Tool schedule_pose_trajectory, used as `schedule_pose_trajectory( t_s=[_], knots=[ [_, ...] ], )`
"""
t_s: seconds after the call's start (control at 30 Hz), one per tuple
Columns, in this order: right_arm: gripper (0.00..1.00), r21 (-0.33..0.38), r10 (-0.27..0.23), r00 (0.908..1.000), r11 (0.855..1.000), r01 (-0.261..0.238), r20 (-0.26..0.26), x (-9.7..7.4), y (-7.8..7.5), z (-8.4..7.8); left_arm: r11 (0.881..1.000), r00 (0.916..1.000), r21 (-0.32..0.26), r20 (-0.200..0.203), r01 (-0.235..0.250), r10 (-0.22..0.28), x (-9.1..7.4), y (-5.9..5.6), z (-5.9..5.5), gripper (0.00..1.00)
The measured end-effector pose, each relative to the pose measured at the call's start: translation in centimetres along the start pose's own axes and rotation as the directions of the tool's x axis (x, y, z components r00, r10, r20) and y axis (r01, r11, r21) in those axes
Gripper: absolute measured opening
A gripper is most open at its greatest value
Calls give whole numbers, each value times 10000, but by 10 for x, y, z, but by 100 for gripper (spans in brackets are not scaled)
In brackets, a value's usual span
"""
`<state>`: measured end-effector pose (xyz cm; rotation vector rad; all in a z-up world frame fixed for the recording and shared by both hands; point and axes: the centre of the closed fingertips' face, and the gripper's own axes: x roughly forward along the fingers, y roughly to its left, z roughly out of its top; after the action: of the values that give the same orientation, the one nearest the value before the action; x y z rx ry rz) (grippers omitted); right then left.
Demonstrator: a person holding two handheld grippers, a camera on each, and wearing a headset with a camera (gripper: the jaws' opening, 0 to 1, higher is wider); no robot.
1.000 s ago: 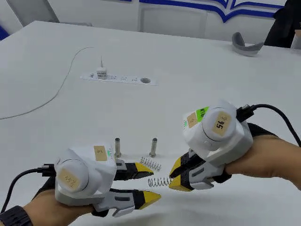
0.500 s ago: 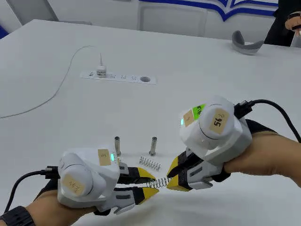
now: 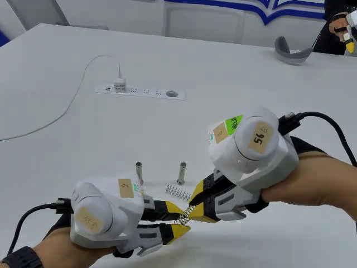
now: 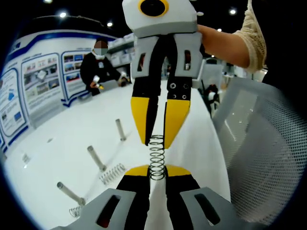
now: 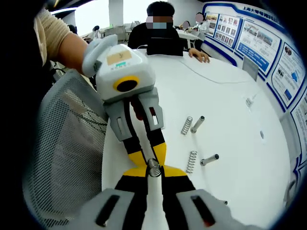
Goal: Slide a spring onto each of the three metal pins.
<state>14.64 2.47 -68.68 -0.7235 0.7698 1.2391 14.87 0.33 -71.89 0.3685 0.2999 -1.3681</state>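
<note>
A small steel spring [image 3: 186, 213] hangs in the air between my two grippers, just above the white table. My left gripper [image 3: 179, 219] is shut on its near end and my right gripper [image 3: 195, 204] is shut on the other end. In the left gripper view the spring [image 4: 157, 158] runs from my own jaws up into the right gripper's yellow tips. Three metal pins [image 4: 121, 129] [image 4: 96, 158] [image 4: 69, 192] stand upright on the table, and two of them [image 3: 139, 172] [image 3: 182, 173] stand beyond the grippers. A loose spring [image 3: 178, 192] lies by the right pin, another [image 4: 75, 211] by the nearest pin.
A white power strip [image 3: 139, 92] with a plugged-in cable lies mid-table, and a grey curved object [image 3: 293, 54] sits at the far right. A mesh chair [image 5: 72, 143] stands beside the table. A person [image 5: 160, 33] sits at the far end.
My left gripper moved in and closed on the free end of the spring that my right gripper held. The right gripper came down and left toward it.
</note>
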Motion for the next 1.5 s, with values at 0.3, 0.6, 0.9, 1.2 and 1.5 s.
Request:
schedule_pose_trajectory(
  t_s=[0.3,0.6,0.9,1.2,1.5],
  knots=[
    [12,-56,-28,9993,10000,31,377,0,1,12,9993,9998,-381,200,53,-46,1,-1,5,11],
    [13,-37,-47,9990,10000,49,455,2,2,14,9986,9994,-524,333,30,-12,0,1,6,11],
    [14,195,-149,9984,9997,139,539,2,1,11,9982,9989,-605,474,36,-7,1,1,9,11],
    [12,306,-189,9983,9994,172,557,3,0,11,9981,9990,-608,434,-30,56,1,1,9,12],
    [12,384,-349,9978,9987,328,572,1,-4,10,9963,9989,-861,472,-35,76,-1,1,10,21]
  ],
)
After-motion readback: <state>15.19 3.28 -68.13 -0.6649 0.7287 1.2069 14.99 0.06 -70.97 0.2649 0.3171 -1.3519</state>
